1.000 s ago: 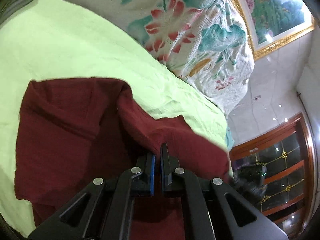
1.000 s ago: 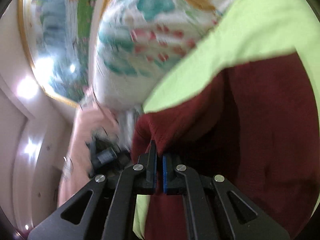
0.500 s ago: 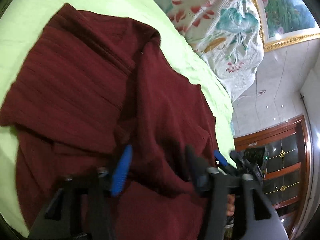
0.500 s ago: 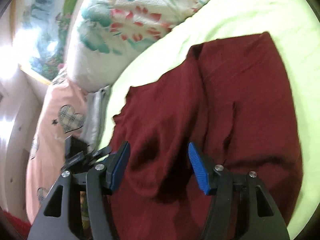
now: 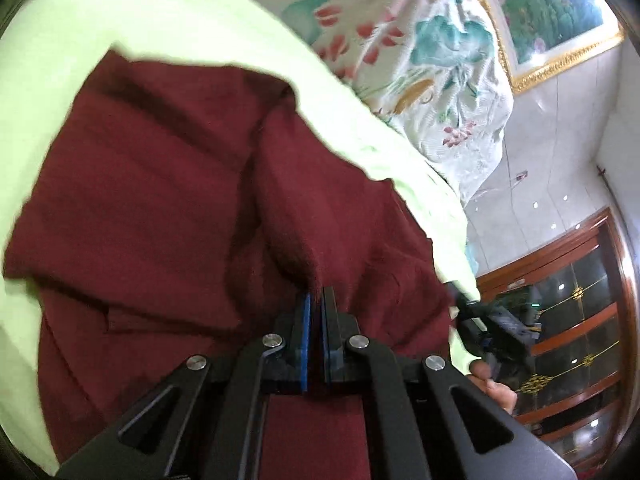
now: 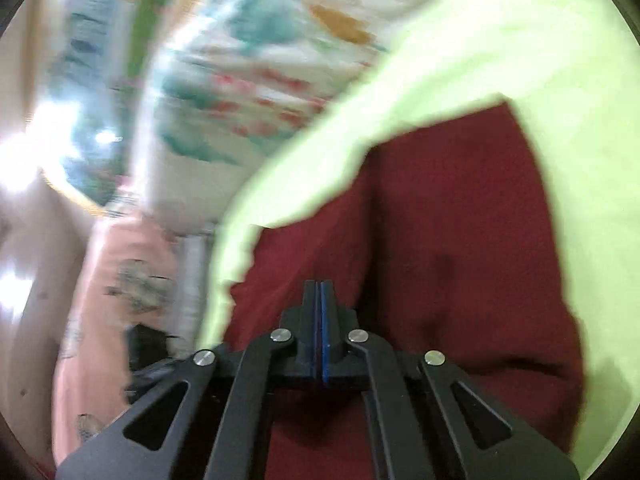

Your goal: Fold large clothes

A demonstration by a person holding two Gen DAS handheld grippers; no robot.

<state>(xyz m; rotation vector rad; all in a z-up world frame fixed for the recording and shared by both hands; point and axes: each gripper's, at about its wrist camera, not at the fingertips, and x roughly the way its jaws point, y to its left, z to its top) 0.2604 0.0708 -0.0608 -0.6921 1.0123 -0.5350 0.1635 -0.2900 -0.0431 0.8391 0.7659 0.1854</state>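
Nearest the left wrist lens, left gripper (image 5: 316, 300) pinching a raised ridge of the maroon garment (image 5: 160, 200), blue-lined fingers (image 5: 305, 320) pressed nearly together with the cloth rising out from between the tips. Just past the tips, fabric tenting up into a fold, then spreading in creased layers across the lime-green sheet (image 5: 120, 20). Off to the right edge of the cloth, right gripper (image 5: 492, 328) showing as a dark blurred shape with a bit of hand below it. Farther back, floral quilt (image 5: 420, 40) lying heaped at the sheet's far side, gold-framed painting (image 5: 552, 8) hanging on the wall beyond, wooden glass-door cabinet (image 5: 568, 312) standing lower right.

Close under the right wrist lens, right gripper (image 6: 320, 292) closed tight, pads meeting with no visible gap; cannot tell whether cloth is caught between them. Maroon garment (image 6: 460, 240) lying directly beneath and beyond the tips on the lime-green sheet (image 6: 540, 40). Beyond that, floral quilt (image 6: 260, 60) smeared by motion blur, pink fabric (image 6: 120, 260) at left.
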